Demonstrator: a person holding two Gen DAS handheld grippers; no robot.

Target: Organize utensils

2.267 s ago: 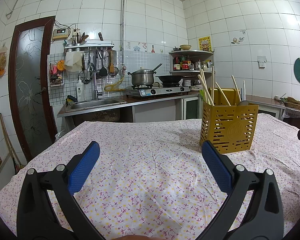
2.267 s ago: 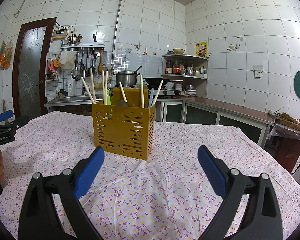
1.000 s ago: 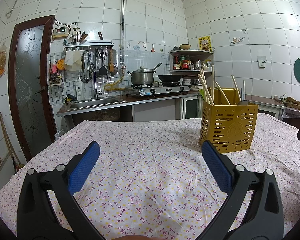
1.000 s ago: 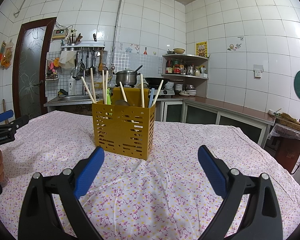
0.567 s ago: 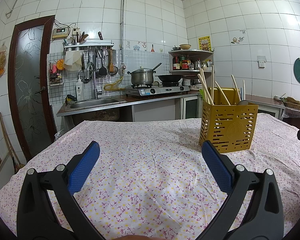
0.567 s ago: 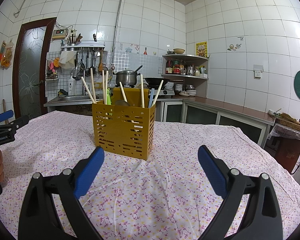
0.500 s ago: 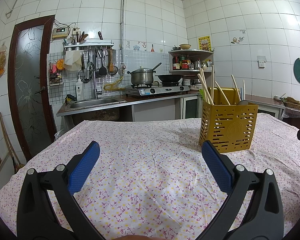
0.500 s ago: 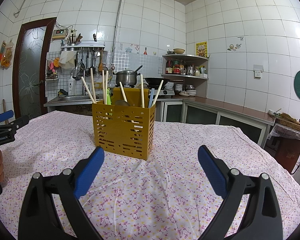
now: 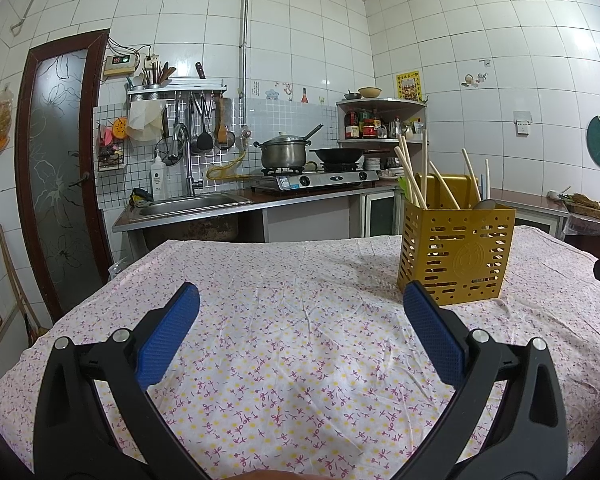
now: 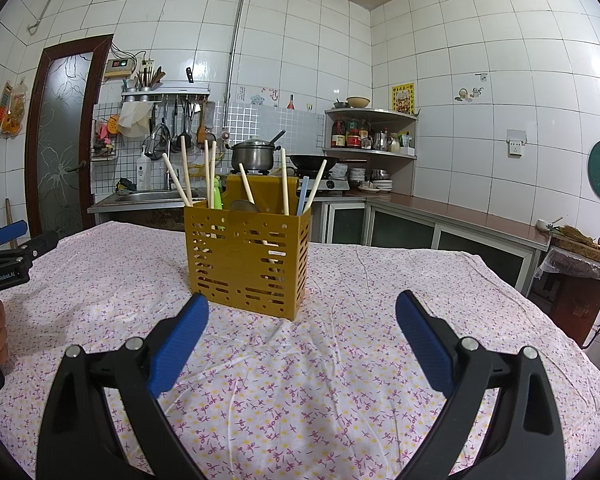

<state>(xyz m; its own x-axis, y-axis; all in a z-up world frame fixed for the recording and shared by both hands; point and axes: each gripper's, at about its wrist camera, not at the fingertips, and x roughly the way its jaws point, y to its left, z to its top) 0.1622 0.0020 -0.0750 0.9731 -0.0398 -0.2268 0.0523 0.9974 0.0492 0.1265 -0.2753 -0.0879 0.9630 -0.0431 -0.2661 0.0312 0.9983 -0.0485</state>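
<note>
A yellow perforated utensil holder (image 10: 246, 258) stands upright on the floral tablecloth (image 10: 340, 360). It holds several wooden chopsticks (image 10: 285, 186), a blue stick and a spoon. In the left wrist view the holder (image 9: 456, 256) stands ahead to the right. My left gripper (image 9: 300, 336) is open and empty, low over the cloth. My right gripper (image 10: 302, 344) is open and empty, just short of the holder. The left gripper also shows at the left edge of the right wrist view (image 10: 8, 252), held by a hand.
The table's far edge meets a counter with a sink (image 9: 192, 204), a gas stove with a pot (image 9: 284, 154) and a wok. A corner shelf (image 10: 370, 132) holds bottles. A door (image 9: 60, 184) stands at left.
</note>
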